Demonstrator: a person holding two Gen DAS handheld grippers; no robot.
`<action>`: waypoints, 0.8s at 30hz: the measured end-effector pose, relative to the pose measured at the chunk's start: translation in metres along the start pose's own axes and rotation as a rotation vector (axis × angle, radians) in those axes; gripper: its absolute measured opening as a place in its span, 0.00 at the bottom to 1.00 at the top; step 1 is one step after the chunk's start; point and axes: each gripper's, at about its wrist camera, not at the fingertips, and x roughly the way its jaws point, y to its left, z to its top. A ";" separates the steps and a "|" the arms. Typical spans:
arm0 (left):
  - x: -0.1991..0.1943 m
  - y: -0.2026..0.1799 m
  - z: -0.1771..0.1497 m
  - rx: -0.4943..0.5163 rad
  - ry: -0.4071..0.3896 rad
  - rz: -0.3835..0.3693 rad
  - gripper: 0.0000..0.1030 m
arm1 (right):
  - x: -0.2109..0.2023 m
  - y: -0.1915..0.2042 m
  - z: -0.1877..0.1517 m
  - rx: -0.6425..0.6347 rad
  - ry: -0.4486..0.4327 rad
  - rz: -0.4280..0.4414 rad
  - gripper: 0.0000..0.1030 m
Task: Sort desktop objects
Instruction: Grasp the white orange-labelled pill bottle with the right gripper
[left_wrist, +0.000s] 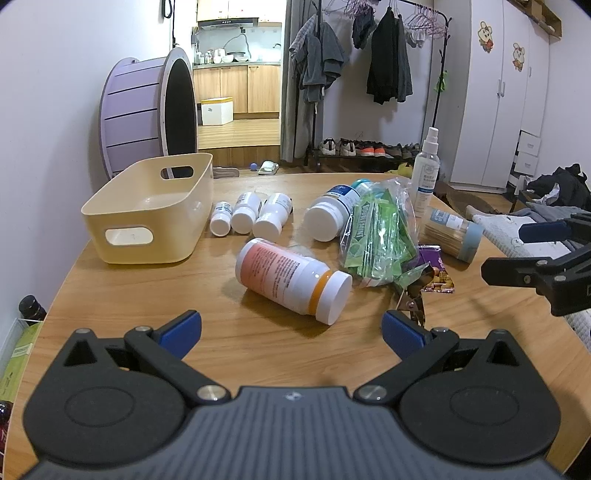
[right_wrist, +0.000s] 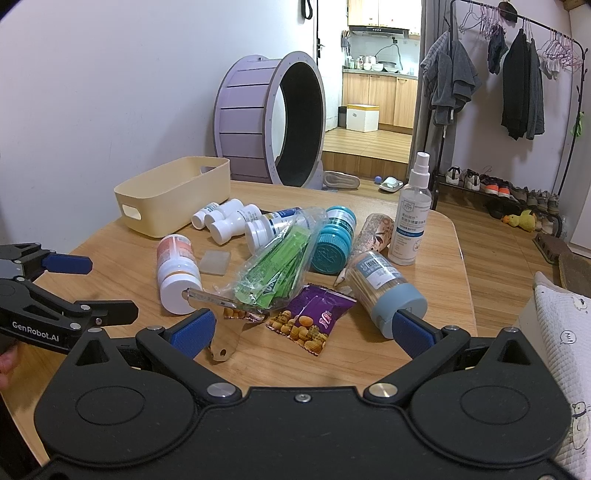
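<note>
A cream plastic bin (left_wrist: 147, 210) (right_wrist: 173, 194) stands empty at the table's far left. Beside it lie three small white bottles (left_wrist: 243, 214) (right_wrist: 225, 219), a larger white bottle (left_wrist: 328, 214), and an orange-labelled bottle (left_wrist: 291, 280) (right_wrist: 177, 266). A bag of green packets (left_wrist: 380, 236) (right_wrist: 280, 266), a purple snack packet (right_wrist: 314, 319), a toothpick jar (right_wrist: 388, 291), teal jars (right_wrist: 332, 240) and a spray bottle (right_wrist: 412, 221) lie to the right. My left gripper (left_wrist: 291, 334) is open just short of the orange bottle. My right gripper (right_wrist: 304, 328) is open over the snack packet.
A metal opener (right_wrist: 221, 328) lies by the right gripper's left finger. A small translucent block (right_wrist: 215, 261) sits near the orange bottle. A purple wheel (right_wrist: 266, 118) stands behind the table. A clothes rack and shoes are at the right, a pillow (right_wrist: 561, 332) near the table's right edge.
</note>
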 end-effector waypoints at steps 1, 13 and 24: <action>0.000 0.000 0.000 -0.001 -0.001 0.001 1.00 | 0.000 0.000 0.000 0.001 -0.002 0.001 1.00; -0.014 0.028 0.002 -0.027 -0.036 0.035 1.00 | 0.006 0.015 0.005 -0.036 -0.037 0.088 1.00; -0.032 0.069 0.000 -0.098 -0.121 0.042 1.00 | 0.034 0.067 0.018 -0.172 -0.034 0.235 0.71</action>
